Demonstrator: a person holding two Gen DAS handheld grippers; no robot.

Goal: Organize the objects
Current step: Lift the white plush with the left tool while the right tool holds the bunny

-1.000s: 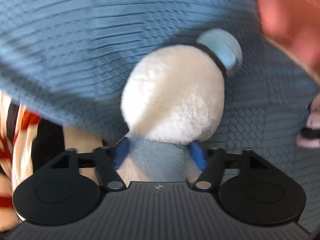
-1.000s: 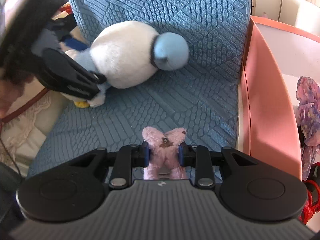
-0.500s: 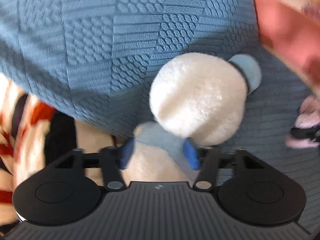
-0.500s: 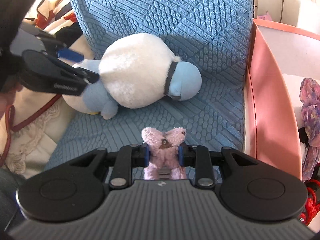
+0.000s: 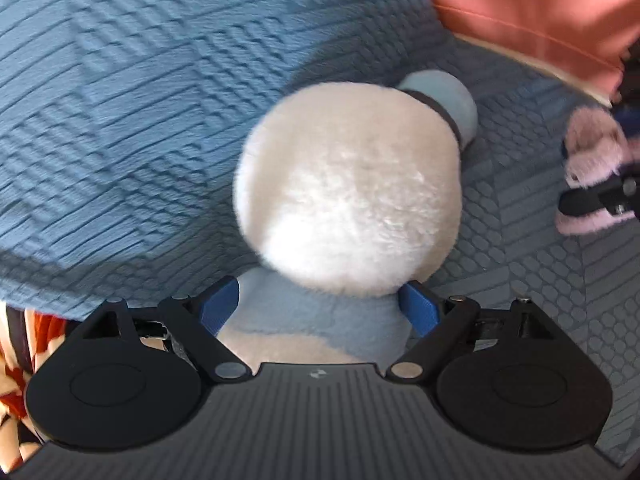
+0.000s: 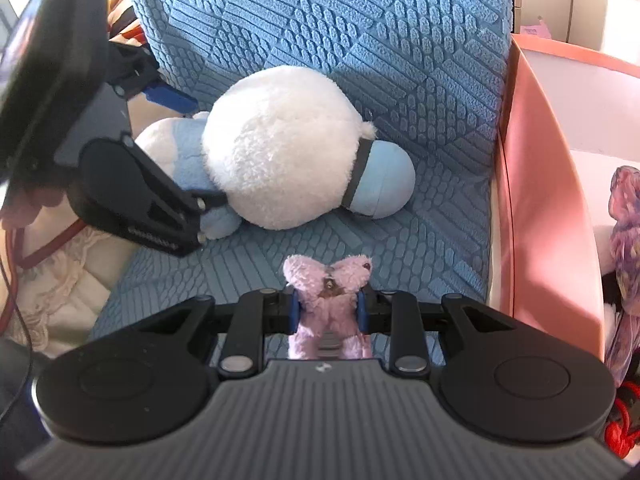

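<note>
A white and light-blue plush toy (image 5: 348, 184) lies on the blue textured sofa seat (image 5: 120, 120). My left gripper (image 5: 320, 308) is shut on the plush's light-blue part, its blue pads (image 5: 220, 308) pressed on both sides. The plush also shows in the right wrist view (image 6: 280, 148), with the left gripper (image 6: 132, 200) at its left end. My right gripper (image 6: 326, 308) is shut on a small pink plush toy (image 6: 326, 300), held above the seat; it also shows in the left wrist view (image 5: 596, 172) at the right edge.
A salmon-pink bin wall (image 6: 548, 208) stands right of the seat, also in the left wrist view (image 5: 540, 8). Purple floral cloth (image 6: 624, 240) lies inside it. The blue sofa back (image 6: 340, 20) rises behind. Cream lace fabric (image 6: 60, 288) and striped cloth (image 5: 16, 344) lie at the left.
My left gripper has carried the white and blue plush rightward across the seat, toward the pink bin. My right gripper has kept hold of the pink plush and barely moved.
</note>
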